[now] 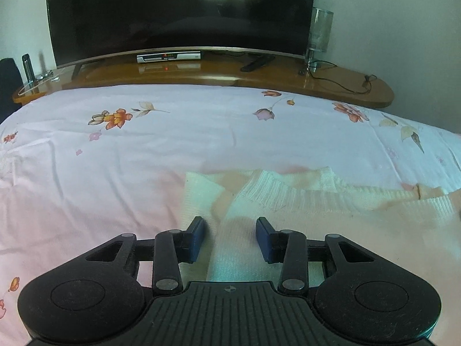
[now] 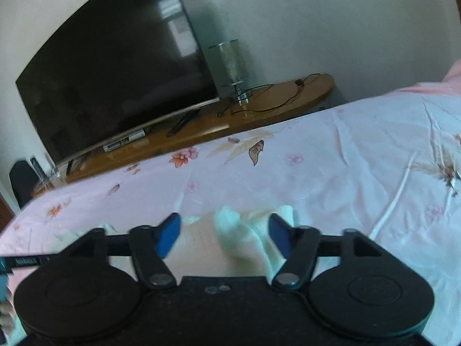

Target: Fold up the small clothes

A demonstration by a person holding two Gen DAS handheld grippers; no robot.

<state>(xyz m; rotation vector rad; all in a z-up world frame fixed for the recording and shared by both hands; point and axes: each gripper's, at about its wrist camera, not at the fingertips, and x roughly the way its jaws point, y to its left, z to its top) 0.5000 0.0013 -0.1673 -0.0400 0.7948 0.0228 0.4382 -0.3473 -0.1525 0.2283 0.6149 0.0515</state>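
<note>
Small cream knitted sweater (image 1: 302, 219) lay flat on the bed (image 1: 115, 158), near edge closest to me, ribbed hem or collar band running across its far side. My left tongs (image 1: 230, 238) hovered low over its left part, jaws apart, nothing between the blue pads (image 1: 198, 238); a lengthwise fold or sleeve edge sat right in the gap. My right tongs (image 2: 224, 236) were likewise apart over the sweater (image 2: 230, 239), a raised bunch of knit standing between the pads (image 2: 168, 236), not pinched as far as I could tell; this view was blurred. Judged the step to be taking hold of the two near corners or edges for the first fold. To do it well I reckoned each pair should bite one layer edge only, low and square to the cloth, without catching the flowered sheet (image 1: 259, 132) underneath. Both grips should close together, so the fold line runs straight. Knit looked soft and stretchy; lift gently.
</note>
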